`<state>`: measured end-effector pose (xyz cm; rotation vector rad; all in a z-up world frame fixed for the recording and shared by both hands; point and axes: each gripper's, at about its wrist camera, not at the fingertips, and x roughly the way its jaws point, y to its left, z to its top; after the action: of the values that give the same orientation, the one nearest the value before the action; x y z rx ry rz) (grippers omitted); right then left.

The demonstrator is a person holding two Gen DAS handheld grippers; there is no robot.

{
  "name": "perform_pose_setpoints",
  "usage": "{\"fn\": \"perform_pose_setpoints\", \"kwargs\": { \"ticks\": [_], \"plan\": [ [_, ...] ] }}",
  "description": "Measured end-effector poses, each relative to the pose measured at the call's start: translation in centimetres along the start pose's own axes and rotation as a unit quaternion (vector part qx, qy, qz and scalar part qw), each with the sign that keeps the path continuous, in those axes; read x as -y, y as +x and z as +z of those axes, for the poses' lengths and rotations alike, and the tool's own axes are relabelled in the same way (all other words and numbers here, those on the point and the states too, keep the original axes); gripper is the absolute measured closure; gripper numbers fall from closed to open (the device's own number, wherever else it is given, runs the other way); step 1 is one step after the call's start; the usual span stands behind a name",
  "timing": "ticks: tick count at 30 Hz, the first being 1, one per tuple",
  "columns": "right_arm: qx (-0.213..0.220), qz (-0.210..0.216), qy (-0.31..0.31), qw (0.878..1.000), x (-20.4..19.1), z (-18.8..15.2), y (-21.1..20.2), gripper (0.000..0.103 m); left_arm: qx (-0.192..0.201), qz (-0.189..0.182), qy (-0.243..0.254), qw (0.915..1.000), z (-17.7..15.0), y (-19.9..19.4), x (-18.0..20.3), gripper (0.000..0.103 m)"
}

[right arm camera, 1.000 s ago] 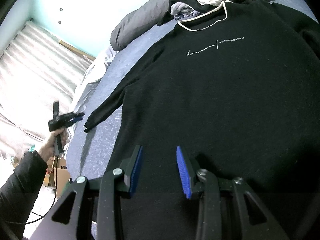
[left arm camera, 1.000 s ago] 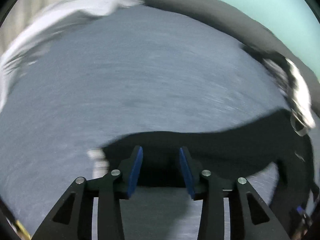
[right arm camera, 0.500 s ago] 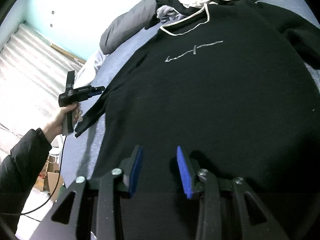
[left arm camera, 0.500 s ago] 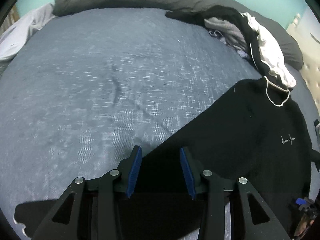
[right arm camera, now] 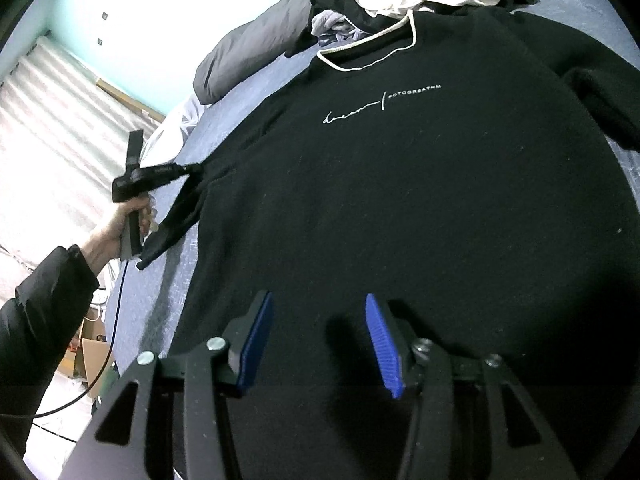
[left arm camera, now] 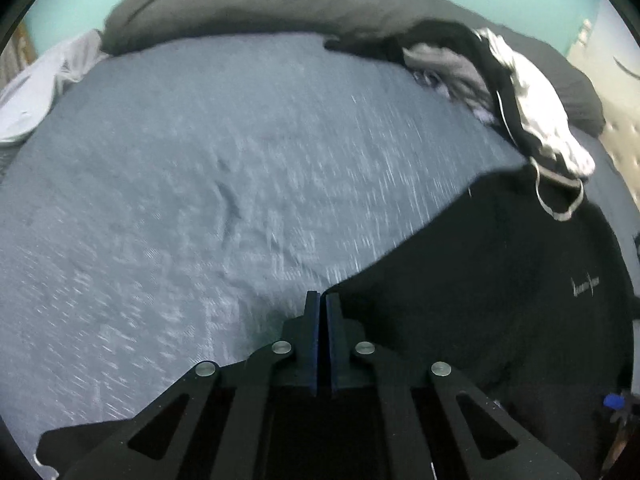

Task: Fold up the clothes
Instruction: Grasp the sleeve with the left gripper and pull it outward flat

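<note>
A black sweatshirt (right arm camera: pixel 400 200) with a white neck trim and white chest lettering lies face up on the bed; it also shows in the left wrist view as the sweatshirt (left arm camera: pixel 500 300) on the right. My left gripper (left arm camera: pixel 322 298) is shut at the edge of its left sleeve. In the right wrist view, a hand (right arm camera: pixel 112 232) holds that left gripper (right arm camera: pixel 196 169), which pinches the sleeve (right arm camera: pixel 180 216); the cuff hangs down from it. My right gripper (right arm camera: pixel 318 316) hovers open over the lower body of the sweatshirt, with no fabric pinched.
A pile of black, white and grey clothes (left arm camera: pixel 520 92) lies at the head of the bed, just past the sweatshirt's collar. A grey duvet roll (left arm camera: pixel 280 8) lines the far edge. The blue-grey sheet (left arm camera: pixel 200 180) spreads left of the sweatshirt. A cardboard box (right arm camera: pixel 92 356) stands on the floor.
My left gripper swung across the bed to the sleeve and its jaws closed on it; the sleeve now lifts off the sheet. The right jaws stand a little wider.
</note>
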<state>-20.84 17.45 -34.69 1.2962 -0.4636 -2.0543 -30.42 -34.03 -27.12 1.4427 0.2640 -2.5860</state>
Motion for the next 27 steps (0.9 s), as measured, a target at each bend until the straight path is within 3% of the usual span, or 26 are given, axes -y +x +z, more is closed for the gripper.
{"fn": "perform_pose_setpoints", "kwargs": {
  "ticks": [7, 10, 16, 21, 27],
  "plan": [
    [0.001, -0.003, 0.004, 1.0, 0.6, 0.0, -0.1, 0.054, -0.033, 0.02, -0.027, 0.9989, 1.5, 2.8, -0.7, 0.1],
    [0.001, -0.001, 0.007, 1.0, 0.8, 0.2, -0.1, 0.054, -0.047, 0.023, -0.04, 0.9978, 1.3, 3.8, -1.2, 0.094],
    [0.007, 0.004, 0.006, 1.0, 0.5, 0.2, -0.6, 0.054, -0.033, 0.032, -0.053, 0.9975, 0.6, 0.7, -3.9, 0.087],
    [0.01, 0.011, 0.0, 1.0, -0.1, 0.2, -1.0, 0.054, -0.025, 0.042, -0.075, 0.9959, -2.2, -3.1, -7.6, 0.079],
    [0.009, 0.015, -0.002, 1.0, -0.5, 0.1, -0.8, 0.054, -0.05, 0.057, -0.095, 0.9925, -7.2, -4.8, -11.4, 0.079]
  ]
}}
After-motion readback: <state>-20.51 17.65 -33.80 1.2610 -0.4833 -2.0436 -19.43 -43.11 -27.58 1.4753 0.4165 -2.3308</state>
